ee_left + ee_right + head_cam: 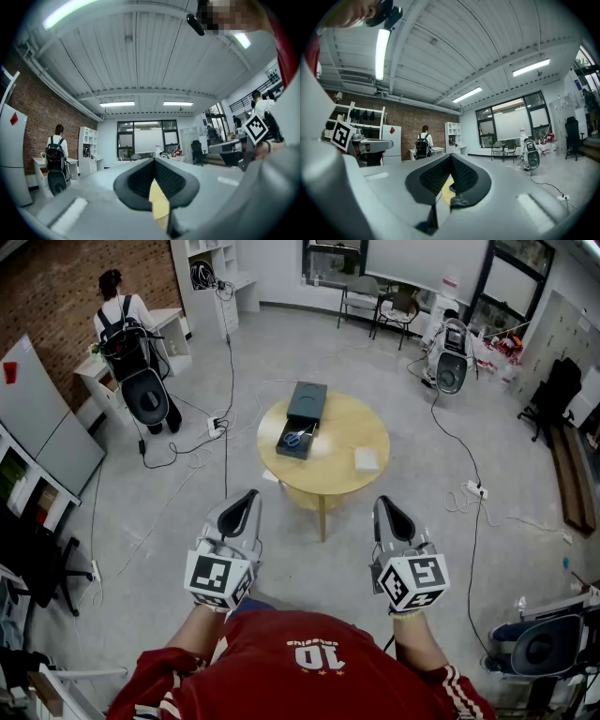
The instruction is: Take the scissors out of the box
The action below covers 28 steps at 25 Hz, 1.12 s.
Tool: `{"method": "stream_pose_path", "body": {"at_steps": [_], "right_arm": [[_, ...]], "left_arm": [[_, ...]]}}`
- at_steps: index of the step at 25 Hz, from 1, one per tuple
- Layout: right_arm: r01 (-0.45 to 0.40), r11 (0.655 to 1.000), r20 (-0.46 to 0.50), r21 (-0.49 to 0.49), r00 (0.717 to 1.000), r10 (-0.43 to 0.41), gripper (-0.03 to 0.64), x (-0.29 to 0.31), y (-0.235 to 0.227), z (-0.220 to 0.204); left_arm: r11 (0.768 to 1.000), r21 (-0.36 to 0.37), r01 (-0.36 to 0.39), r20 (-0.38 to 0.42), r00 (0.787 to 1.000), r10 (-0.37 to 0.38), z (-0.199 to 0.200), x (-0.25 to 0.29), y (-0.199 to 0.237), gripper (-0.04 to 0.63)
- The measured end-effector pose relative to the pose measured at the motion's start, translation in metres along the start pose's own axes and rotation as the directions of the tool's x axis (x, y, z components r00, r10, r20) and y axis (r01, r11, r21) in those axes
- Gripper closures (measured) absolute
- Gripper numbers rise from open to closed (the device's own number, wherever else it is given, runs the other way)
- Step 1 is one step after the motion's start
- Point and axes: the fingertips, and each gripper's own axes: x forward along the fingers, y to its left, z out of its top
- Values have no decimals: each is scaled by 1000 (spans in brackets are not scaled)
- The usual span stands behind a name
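Note:
A dark box [302, 418] with its lid open lies on the round wooden table [337, 470] well ahead of me. Blue-handled scissors [293, 439] rest inside its near half. My left gripper [247, 495] and right gripper [382, 502] are held level side by side, well short of the table, both shut and holding nothing. In the left gripper view the pads [140, 180] meet at the tip, and a strip of the yellow tabletop [159, 204] shows below them. The right gripper view shows its pads [464, 176] closed the same way, with the table [446, 193] beyond.
A small white block [366, 459] lies on the table's right side. Cables and a power strip [214, 426] trail over the floor to the left. A person with a backpack [127, 320] stands at a desk far left. A wheeled machine [450, 357] stands far right.

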Motion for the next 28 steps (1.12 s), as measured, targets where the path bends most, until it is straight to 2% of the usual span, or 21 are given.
{"method": "stream_pose_path", "body": {"at_steps": [28], "right_arm": [[-22, 1000, 29, -21, 999, 23, 617, -6, 8, 7]], "left_arm": [[1000, -5, -5, 14, 1000, 5, 2, -8, -6, 592]]}}
